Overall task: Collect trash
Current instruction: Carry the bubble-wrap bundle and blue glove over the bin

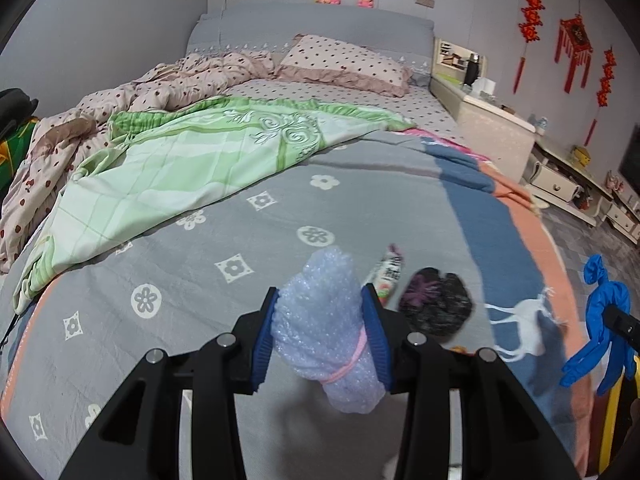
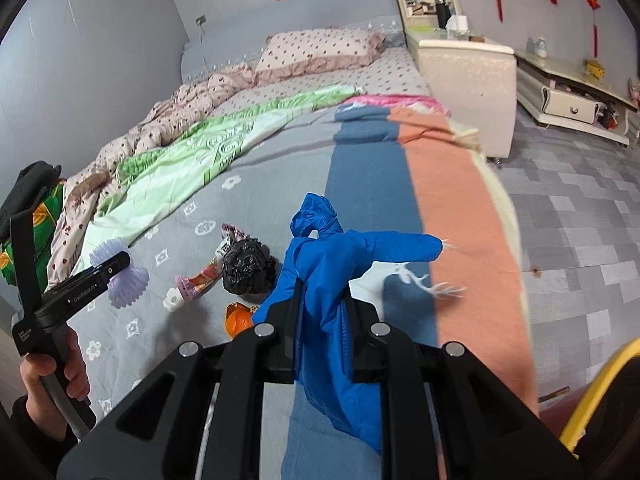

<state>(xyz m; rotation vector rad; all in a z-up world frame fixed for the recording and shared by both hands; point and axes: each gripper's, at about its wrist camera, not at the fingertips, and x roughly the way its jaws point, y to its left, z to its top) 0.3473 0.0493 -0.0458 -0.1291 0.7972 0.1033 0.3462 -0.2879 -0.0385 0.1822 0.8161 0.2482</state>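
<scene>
My left gripper (image 1: 320,300) is shut on a roll of bubble wrap (image 1: 324,320) tied with a pink band, held above the bed; it also shows in the right wrist view (image 2: 120,276). My right gripper (image 2: 322,296) is shut on a blue rubber glove (image 2: 340,252), which also shows in the left wrist view (image 1: 600,320). On the grey bedspread lie a crumpled black bag (image 2: 246,266) (image 1: 436,300), a pink squeezed pouch (image 2: 200,280) (image 1: 386,272) and an orange peel (image 2: 238,320).
The bed (image 1: 224,240) carries a green quilt (image 1: 168,168), a dotted duvet and a pillow (image 1: 344,64). A white bedside cabinet (image 2: 464,76) and low TV stand (image 2: 572,96) stand to the right. A yellow rim (image 2: 592,392) shows at lower right.
</scene>
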